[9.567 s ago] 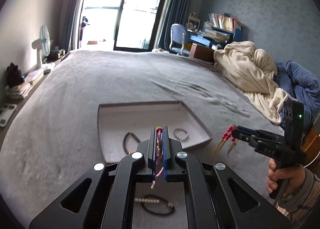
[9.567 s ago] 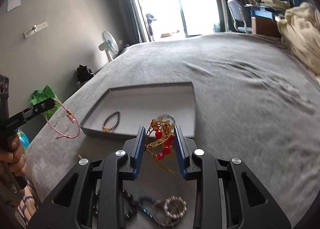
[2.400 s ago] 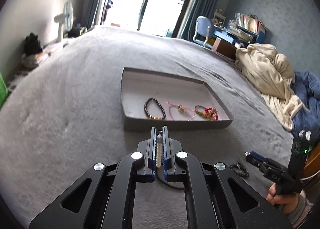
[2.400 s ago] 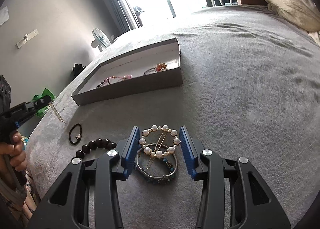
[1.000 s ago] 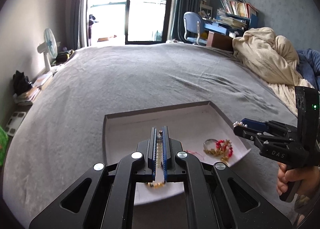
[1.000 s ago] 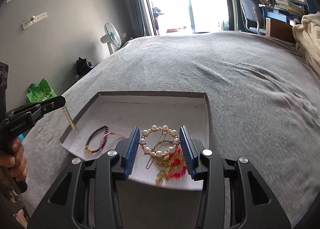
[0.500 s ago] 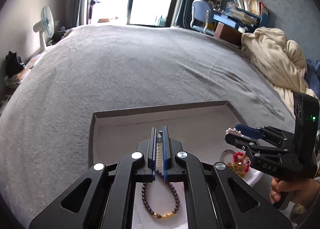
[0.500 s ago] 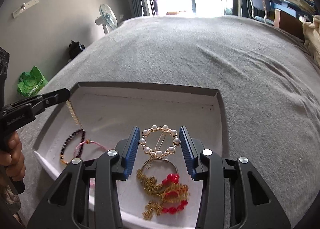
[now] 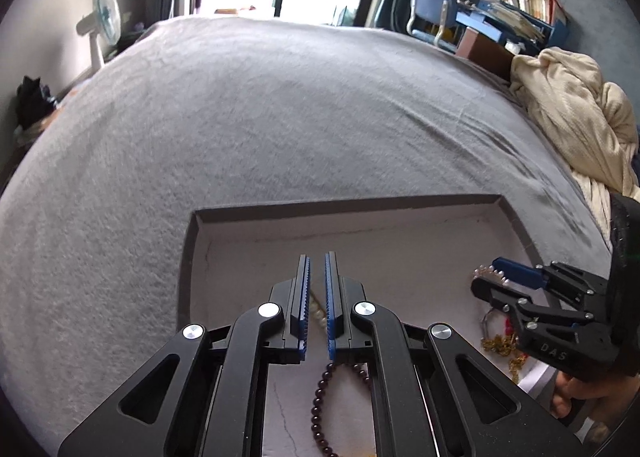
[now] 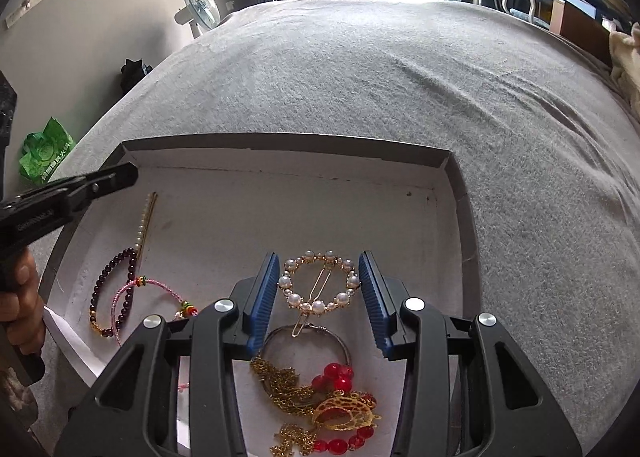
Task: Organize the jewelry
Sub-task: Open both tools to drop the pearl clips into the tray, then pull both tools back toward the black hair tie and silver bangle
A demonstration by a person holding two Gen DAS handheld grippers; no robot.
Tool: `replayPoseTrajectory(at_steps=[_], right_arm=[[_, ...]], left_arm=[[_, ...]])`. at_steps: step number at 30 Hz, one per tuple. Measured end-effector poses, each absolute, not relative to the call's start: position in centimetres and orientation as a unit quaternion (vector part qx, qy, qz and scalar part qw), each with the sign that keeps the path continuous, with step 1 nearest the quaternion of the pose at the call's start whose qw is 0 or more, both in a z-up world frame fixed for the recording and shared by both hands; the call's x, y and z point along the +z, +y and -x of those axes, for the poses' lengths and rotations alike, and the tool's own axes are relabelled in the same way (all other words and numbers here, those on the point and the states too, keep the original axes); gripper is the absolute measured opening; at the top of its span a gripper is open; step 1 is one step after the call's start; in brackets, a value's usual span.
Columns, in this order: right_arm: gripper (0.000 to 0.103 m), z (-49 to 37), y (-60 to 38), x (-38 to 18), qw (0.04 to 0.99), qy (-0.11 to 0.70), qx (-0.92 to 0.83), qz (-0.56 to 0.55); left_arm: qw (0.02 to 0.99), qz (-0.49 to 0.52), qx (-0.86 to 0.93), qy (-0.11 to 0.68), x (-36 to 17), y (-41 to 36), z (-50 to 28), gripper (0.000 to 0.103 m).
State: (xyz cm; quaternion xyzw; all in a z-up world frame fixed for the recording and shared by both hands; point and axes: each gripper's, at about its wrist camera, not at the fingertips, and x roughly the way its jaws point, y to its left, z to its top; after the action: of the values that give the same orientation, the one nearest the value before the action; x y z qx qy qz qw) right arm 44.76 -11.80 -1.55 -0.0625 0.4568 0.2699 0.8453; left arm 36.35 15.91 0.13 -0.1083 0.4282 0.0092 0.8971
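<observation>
A shallow grey tray (image 9: 191,257) (image 10: 460,197) with a white floor lies on the bed. My left gripper (image 9: 317,257) (image 10: 134,173) hovers over its left part. Its jaws are nearly together and nothing sits between them. A pearl hairpin (image 10: 141,229) (image 9: 318,313) lies flat on the tray floor just under it. My right gripper (image 10: 318,257) (image 9: 486,277) is shut on a round pearl hair clip (image 10: 295,299) a little above the tray. A dark bead bracelet (image 10: 98,289) (image 9: 316,405), a pink cord bracelet (image 10: 160,283) and a gold and red ornament (image 10: 340,409) rest in the tray.
The tray sits on a wide grey bedspread (image 9: 280,117). A cream blanket (image 9: 568,117) is heaped at the right. A fan (image 10: 198,5) and a green bag (image 10: 44,153) stand beside the bed on the left. A person's hands (image 10: 20,309) (image 9: 576,397) hold both gripper handles.
Both grippers have come down and forward over the tray. The pearl hairpin has left the left jaws and now lies on the tray floor. The right gripper still holds the pearl clip.
</observation>
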Motion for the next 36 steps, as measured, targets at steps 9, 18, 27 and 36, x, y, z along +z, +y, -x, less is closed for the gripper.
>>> replayPoseTrajectory(at_steps=[9, 18, 27, 36], right_arm=[[0.053, -43.7, -13.1, -0.2, 0.858, 0.434, 0.273, 0.04], [0.067, -40.4, -15.4, 2.0, 0.871, 0.404, 0.28, 0.022], [0.08, -37.6, -17.8, 2.6, 0.877, 0.389, 0.282, 0.0], [0.096, -33.4, -20.2, 2.7, 0.889, 0.347, 0.298, -0.006]], left_arm=[[0.913, 0.104, 0.015, 0.394, 1.8, 16.0, -33.9, 0.05], [0.926, 0.088, 0.02, 0.366, 3.2, 15.0, -29.2, 0.08], [0.931, 0.072, 0.012, 0.358, 3.7, 13.3, -24.9, 0.091], [0.933, 0.068, 0.018, 0.354, 3.0, 12.1, -21.2, 0.094]])
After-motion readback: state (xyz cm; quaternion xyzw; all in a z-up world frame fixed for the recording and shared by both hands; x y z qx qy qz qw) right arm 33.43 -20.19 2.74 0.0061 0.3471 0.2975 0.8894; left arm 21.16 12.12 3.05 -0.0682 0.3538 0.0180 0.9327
